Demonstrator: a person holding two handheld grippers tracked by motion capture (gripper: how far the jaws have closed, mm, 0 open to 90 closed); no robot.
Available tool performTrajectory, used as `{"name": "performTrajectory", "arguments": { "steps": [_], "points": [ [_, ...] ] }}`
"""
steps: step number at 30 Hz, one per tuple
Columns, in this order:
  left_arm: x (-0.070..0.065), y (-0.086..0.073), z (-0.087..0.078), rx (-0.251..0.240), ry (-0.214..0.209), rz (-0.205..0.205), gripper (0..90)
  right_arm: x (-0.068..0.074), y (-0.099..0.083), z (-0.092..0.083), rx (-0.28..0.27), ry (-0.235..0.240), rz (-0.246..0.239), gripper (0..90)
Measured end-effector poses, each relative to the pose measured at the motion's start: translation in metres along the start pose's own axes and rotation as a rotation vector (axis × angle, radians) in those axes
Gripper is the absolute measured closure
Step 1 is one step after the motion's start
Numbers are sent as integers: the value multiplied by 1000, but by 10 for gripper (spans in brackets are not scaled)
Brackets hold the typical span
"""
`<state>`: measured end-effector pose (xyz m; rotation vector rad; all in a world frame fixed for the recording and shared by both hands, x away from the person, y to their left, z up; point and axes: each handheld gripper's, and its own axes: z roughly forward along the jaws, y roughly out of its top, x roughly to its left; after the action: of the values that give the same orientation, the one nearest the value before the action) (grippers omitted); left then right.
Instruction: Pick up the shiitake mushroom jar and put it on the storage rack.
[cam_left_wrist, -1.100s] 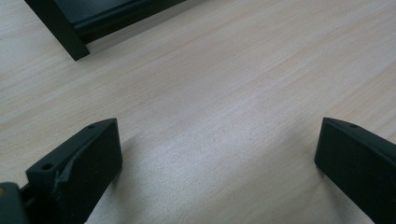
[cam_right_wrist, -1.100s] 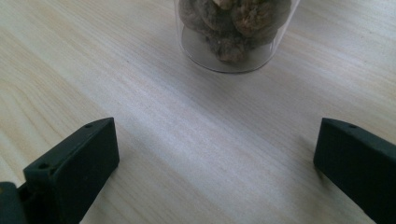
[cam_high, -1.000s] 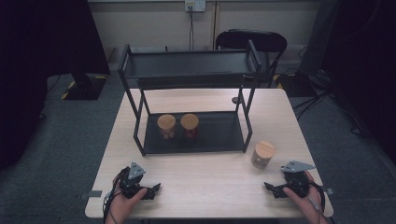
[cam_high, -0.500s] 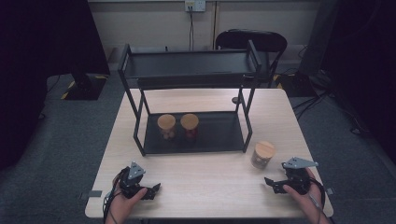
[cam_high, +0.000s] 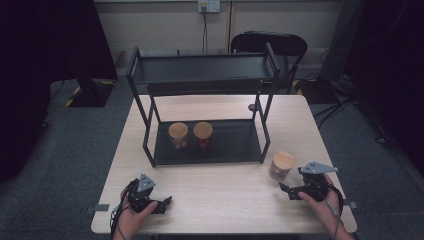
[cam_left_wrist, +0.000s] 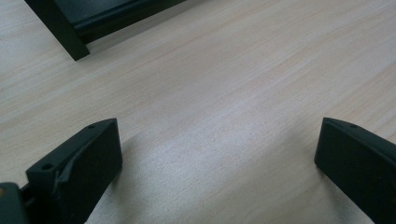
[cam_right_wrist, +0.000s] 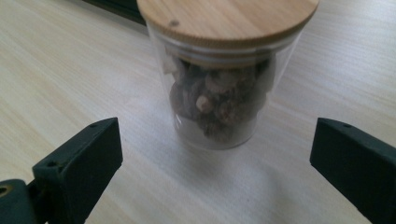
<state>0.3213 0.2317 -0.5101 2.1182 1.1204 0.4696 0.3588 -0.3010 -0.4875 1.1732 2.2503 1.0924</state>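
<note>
The top edge of the right gripper view is cutting off the clear glass jar's round wooden lid (cam_right_wrist: 228, 16); its brown contents (cam_right_wrist: 217, 100) are blurring beyond telling.

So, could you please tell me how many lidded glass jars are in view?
3. Two stand side by side on the rack's bottom shelf: left jar, right jar. The third jar stands on the table, right of the rack.

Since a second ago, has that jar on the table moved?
No. The jar stands at the same spot beside the rack's front right leg.
</note>
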Motion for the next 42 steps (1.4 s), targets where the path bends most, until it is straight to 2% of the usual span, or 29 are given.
{"name": "performTrajectory", "arguments": {
  "steps": [10, 17, 25, 28, 36, 42],
  "points": [
    [0, 0, 0, 0, 0, -2, 4, -7, 10, 10, -34, 6, 27, 23],
    [0, 0, 0, 0, 0, 0, 4, -9, 17, 19, -57, 9, 25, 54],
    [0, 0, 0, 0, 0, 0, 4, -1, 25, 33, -60, 26, 9, 134],
    [0, 0, 0, 0, 0, 0, 4, 2, 27, 37, -60, 9, 0, 144],
    [0, 0, 0, 0, 0, -2, 4, -1, 28, 39, -73, -2, 15, 245],
    [0, 0, 0, 0, 0, -2, 4, -1, 28, 39, -77, -5, 0, 255]
  ]
}}
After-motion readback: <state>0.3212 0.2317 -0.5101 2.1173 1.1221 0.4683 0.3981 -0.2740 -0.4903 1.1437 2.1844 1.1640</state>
